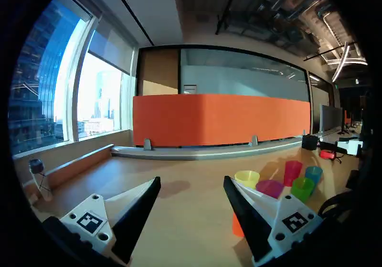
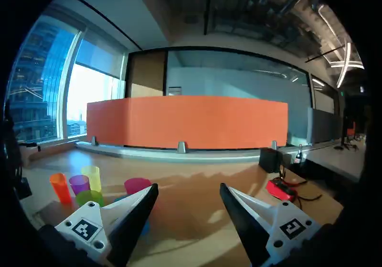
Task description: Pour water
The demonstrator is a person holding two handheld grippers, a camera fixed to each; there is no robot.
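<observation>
Left gripper (image 1: 191, 179) and right gripper (image 2: 188, 186) spread, empty; translucent multicoloured cups (image 1: 270, 188) clustered upright.

Left gripper view: an orange cup (image 1: 237, 226) stands behind the right finger of the left tongs (image 1: 191, 179). We see only a sliver of its wall; the rim is hidden. The magenta cup (image 1: 270, 187), just beyond that fingertip, has its base covered.

Far right of the tongs, the dark items (image 1: 310, 142) are too small for us to identify.

Right gripper view: the left finger of the right tongs (image 2: 188, 186) covers most of a blue cup (image 2: 144, 228) and the foot of the green cup (image 2: 89, 197).

Far left, a dark shape (image 2: 12, 171) is cut by the edge; we cannot tell what it is.
</observation>
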